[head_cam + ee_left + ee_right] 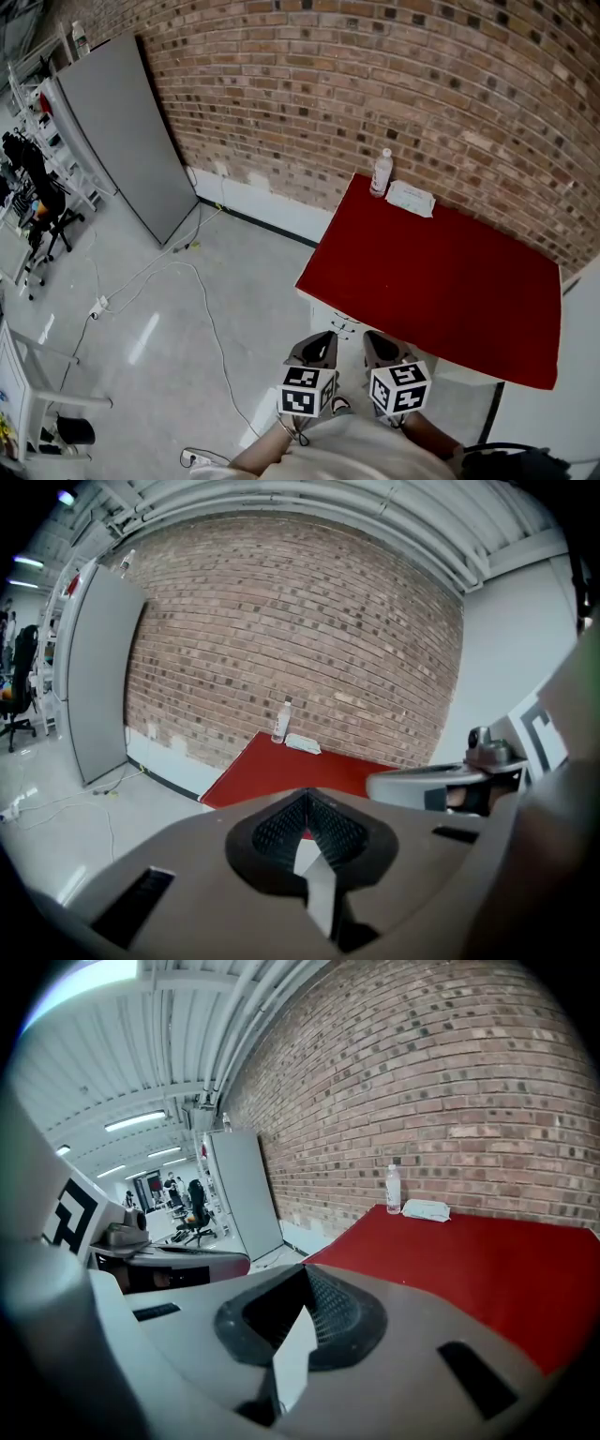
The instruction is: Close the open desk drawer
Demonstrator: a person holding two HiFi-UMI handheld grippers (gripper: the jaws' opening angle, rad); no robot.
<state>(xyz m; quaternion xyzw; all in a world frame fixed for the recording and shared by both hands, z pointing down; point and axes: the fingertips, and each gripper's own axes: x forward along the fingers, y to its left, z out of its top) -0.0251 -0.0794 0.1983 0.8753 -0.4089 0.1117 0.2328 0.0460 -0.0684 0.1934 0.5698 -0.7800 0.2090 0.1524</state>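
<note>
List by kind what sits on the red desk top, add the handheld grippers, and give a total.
Bottle: 1
White packet: 1
Grippers: 2 (left gripper, right gripper)
Total: 4

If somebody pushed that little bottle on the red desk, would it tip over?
Probably. The bottle stands upright, tall and narrow, so a push near its top would likely topple it. It looks like clear plastic, so probably light. On its side it might roll on the red desk.
</note>
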